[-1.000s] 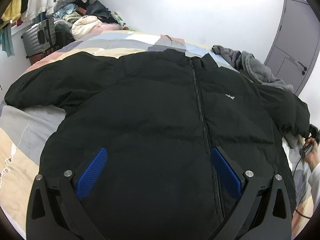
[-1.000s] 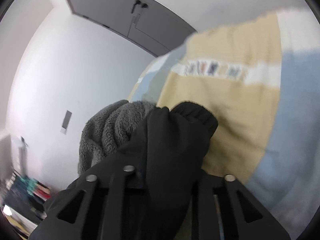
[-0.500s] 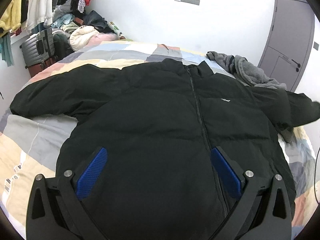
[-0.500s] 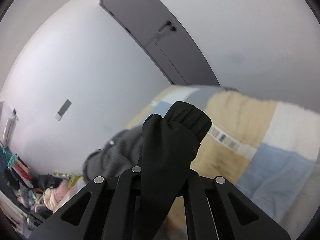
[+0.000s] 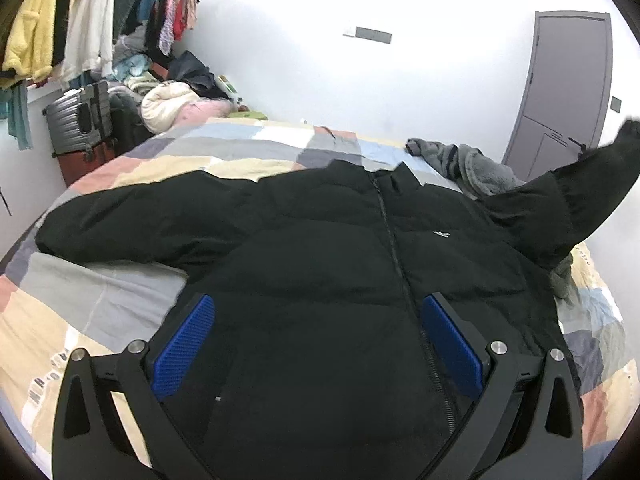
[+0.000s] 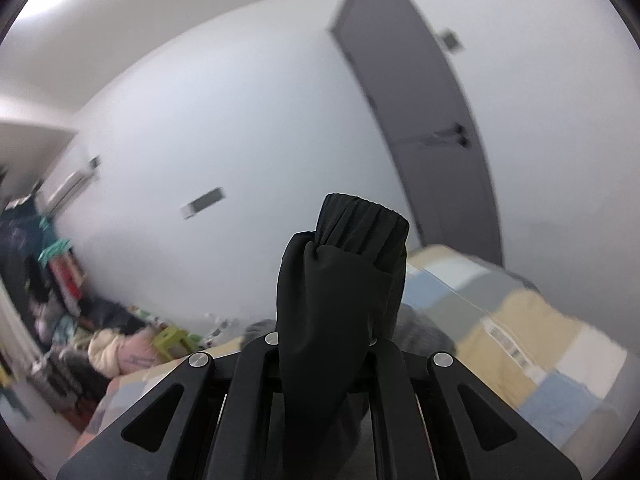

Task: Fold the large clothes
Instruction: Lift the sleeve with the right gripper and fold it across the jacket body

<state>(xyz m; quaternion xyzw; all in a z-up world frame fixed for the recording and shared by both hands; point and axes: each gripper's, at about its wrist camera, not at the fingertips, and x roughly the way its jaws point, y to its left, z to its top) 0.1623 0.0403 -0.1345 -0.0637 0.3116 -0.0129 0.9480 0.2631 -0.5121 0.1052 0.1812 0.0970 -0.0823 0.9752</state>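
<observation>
Lying front side up on the bed [image 5: 248, 148], the black jacket [image 5: 328, 264] covers most of the patchwork cover, with its zipper closed along the middle. One sleeve is stretched flat on the bed, toward the side where the suitcase [image 5: 78, 120] stands. The other sleeve [image 5: 576, 196] is raised off the bed and points up toward the grey door [image 5: 568, 88]. The right gripper [image 6: 328, 344] is closed tight on this sleeve just below the cuff [image 6: 360, 232], and the cuff stands up above the jaws. The left gripper [image 5: 316, 344] hangs over the lower part of the jacket. Its blue pads [image 5: 184, 344] are wide apart and nothing is between them. A grey fleece garment [image 5: 472, 164] lies on the bed beside the jacket collar, under the raised sleeve.
</observation>
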